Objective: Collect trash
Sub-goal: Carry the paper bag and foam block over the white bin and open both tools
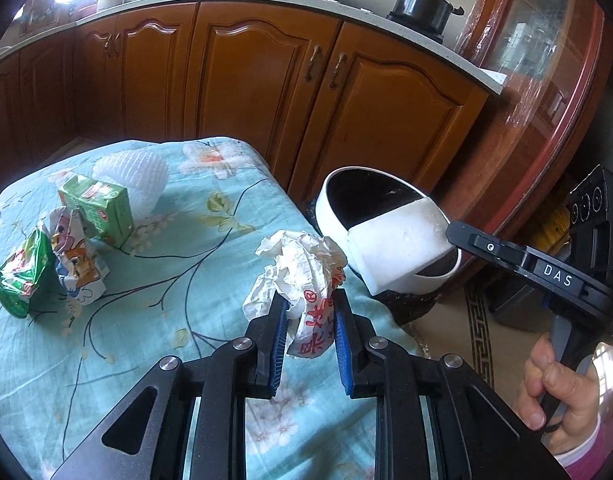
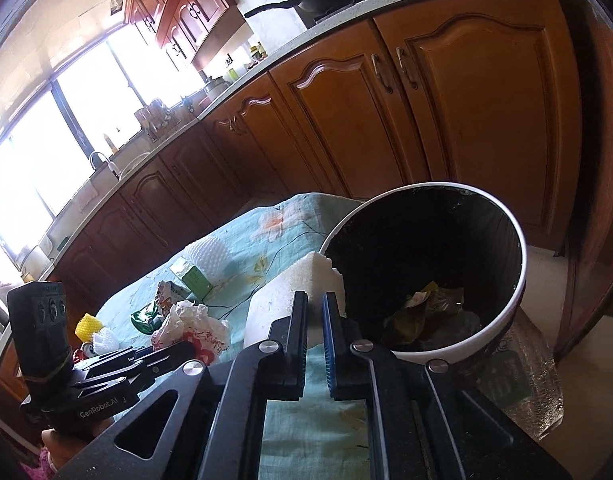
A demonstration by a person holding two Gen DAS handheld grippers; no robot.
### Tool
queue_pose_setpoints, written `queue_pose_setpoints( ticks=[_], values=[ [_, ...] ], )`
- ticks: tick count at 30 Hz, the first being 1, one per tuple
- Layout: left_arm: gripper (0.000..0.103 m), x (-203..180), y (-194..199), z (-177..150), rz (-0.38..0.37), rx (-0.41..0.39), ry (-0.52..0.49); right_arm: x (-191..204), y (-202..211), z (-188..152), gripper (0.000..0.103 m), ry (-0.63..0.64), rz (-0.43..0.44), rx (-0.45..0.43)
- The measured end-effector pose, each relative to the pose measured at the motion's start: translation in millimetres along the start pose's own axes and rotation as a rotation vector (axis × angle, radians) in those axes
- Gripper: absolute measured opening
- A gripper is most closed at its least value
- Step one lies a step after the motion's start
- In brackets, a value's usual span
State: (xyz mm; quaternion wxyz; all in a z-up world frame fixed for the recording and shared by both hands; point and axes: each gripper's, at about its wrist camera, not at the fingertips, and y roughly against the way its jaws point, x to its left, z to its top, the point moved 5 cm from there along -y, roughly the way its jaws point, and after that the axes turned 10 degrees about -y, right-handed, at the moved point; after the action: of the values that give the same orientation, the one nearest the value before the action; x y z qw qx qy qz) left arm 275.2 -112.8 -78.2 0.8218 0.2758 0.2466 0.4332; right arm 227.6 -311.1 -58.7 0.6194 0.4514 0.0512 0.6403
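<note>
My left gripper is shut on a crumpled white paper wrapper with red characters, held above the table's right part; it also shows in the right wrist view. My right gripper is shut on a white foam block and holds it at the rim of the white trash bin. In the left wrist view the foam block hangs over the bin. The bin has a black liner and some trash at its bottom.
On the floral teal tablecloth lie a green carton, a white foam net, a green packet and a cartoon wrapper. A yellow foam net lies farther left. Wooden cabinets stand behind.
</note>
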Motion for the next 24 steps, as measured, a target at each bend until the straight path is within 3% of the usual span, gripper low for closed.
queue_pose_setpoints(
  ticks=[12,24],
  values=[
    [0.020,-28,-28,34,-0.031,-0.008,-0.060,-35,13,24,0.006,-0.040,-0.042,-0.047],
    [0.021,-62,-103,82,-0.070,0.050,-0.133,-79,-5,49,0.004,-0.062,-0.130,-0.040]
  ],
)
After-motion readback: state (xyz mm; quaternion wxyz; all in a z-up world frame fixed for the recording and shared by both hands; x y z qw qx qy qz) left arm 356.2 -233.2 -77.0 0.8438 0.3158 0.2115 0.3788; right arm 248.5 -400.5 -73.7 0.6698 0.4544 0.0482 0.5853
